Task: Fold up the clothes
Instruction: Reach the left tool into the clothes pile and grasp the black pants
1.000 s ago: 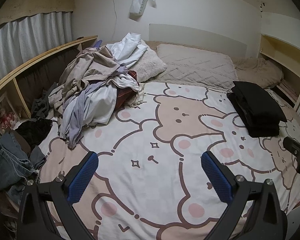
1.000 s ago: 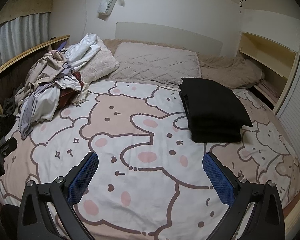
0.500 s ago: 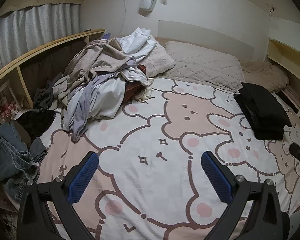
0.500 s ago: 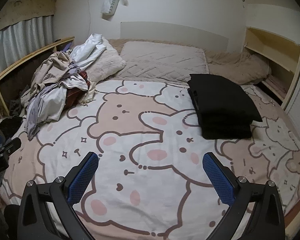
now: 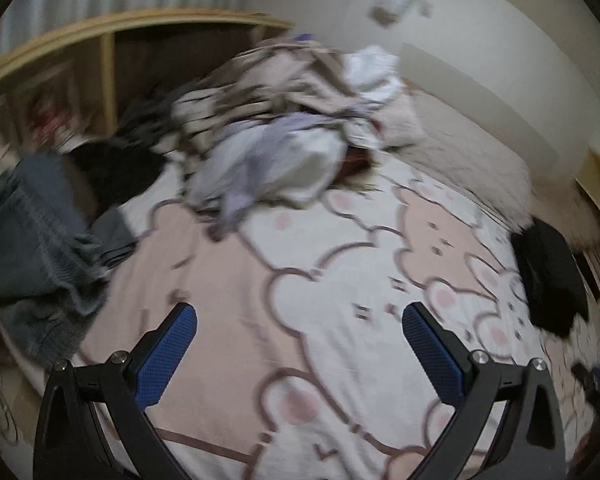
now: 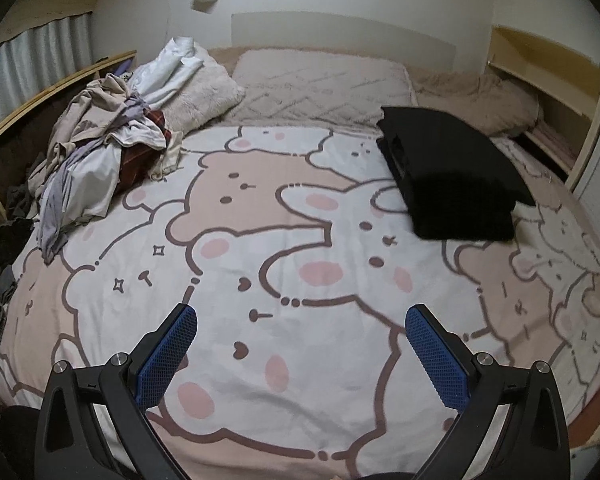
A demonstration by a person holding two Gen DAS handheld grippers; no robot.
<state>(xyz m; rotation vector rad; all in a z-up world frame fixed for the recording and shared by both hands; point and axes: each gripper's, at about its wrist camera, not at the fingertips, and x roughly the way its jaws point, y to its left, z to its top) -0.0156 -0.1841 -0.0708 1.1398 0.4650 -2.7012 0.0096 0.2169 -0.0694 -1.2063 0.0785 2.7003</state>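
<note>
A heap of unfolded clothes [image 5: 284,136] in white, beige and lilac lies at the far left of the bed; it also shows in the right wrist view [image 6: 108,148]. A stack of folded black clothes [image 6: 452,176] sits on the right side of the bed, and shows in the left wrist view [image 5: 552,272]. My left gripper [image 5: 300,344] is open and empty above the bedspread, facing the heap; this view is blurred. My right gripper [image 6: 300,344] is open and empty above the middle of the bedspread [image 6: 284,240].
Grey and black garments [image 5: 32,240] hang over the bed's left edge. A wooden shelf unit [image 5: 100,56] runs along the left side. Pillows [image 6: 320,88] lie at the head. A shelf niche [image 6: 548,80] stands at the right.
My left gripper has swung left and closer toward the heap of unfolded clothes. My right gripper has moved slightly forward over the bed. Both stay open.
</note>
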